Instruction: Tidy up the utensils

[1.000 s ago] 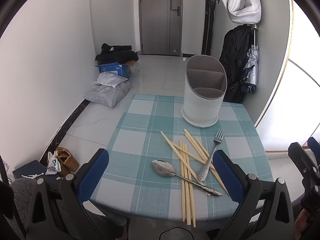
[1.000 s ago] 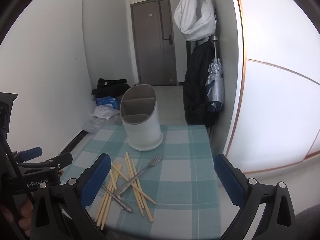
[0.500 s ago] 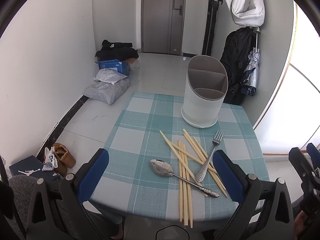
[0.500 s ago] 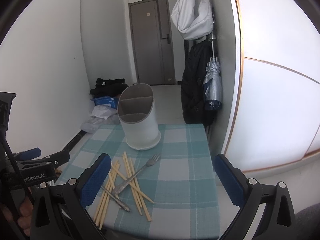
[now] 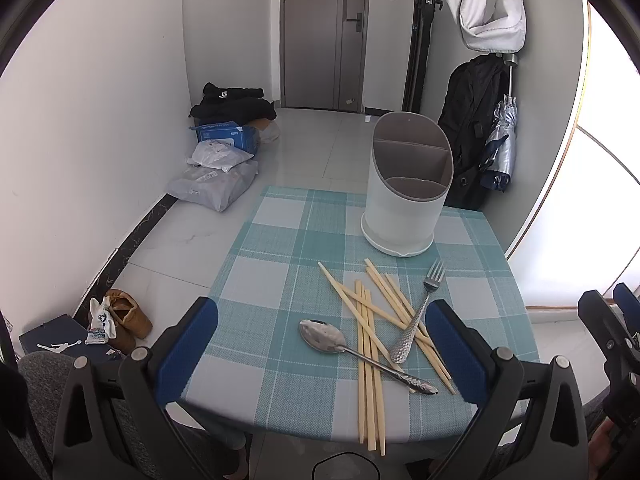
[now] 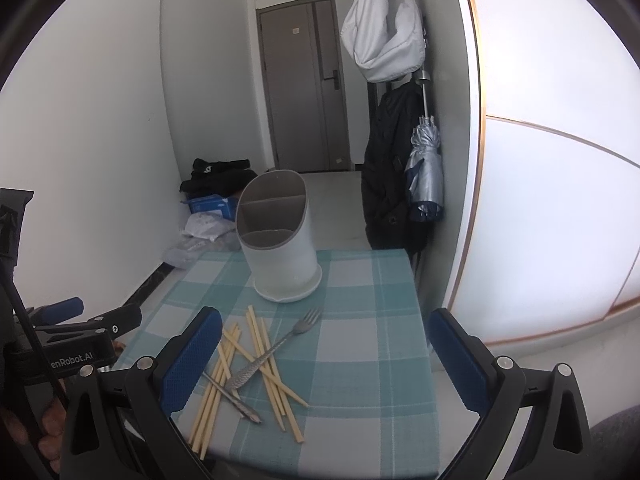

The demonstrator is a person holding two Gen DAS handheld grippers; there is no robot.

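- Blue-padded fingers of the left black hand-held gripper [image 5: 320,344] stand wide apart over the near table edge, holding nothing; the right black hand-held gripper [image 6: 326,354] is likewise spread and empty, hovering above the table's near right part.
- Pale bamboo chopsticks [image 5: 370,344] lie loose on the teal-and-white checked tablecloth [image 5: 280,248], several roughly parallel and running toward the near edge, others crossing them at a slant.
- Polished steel spoon [image 5: 324,332] rests bowl-up to the left of the pile, its patterned handle laid across the near chopsticks.
- Steel fork with a textured handle [image 5: 420,320] lies slantwise on top of the crossed chopsticks, tines pointing toward the holder.
- Farther back stands the tall white oval utensil holder with grey-brown divided compartments [image 5: 404,200], upright and just beyond the chopstick tips; every compartment visible looks empty.
- My reading: nothing has been sorted yet. All the chopsticks, the spoon and the fork are left to lift and drop into the holder, so the task is at its very start.
- Likely first picks are the fork and spoon, since both sit on top of the pile.
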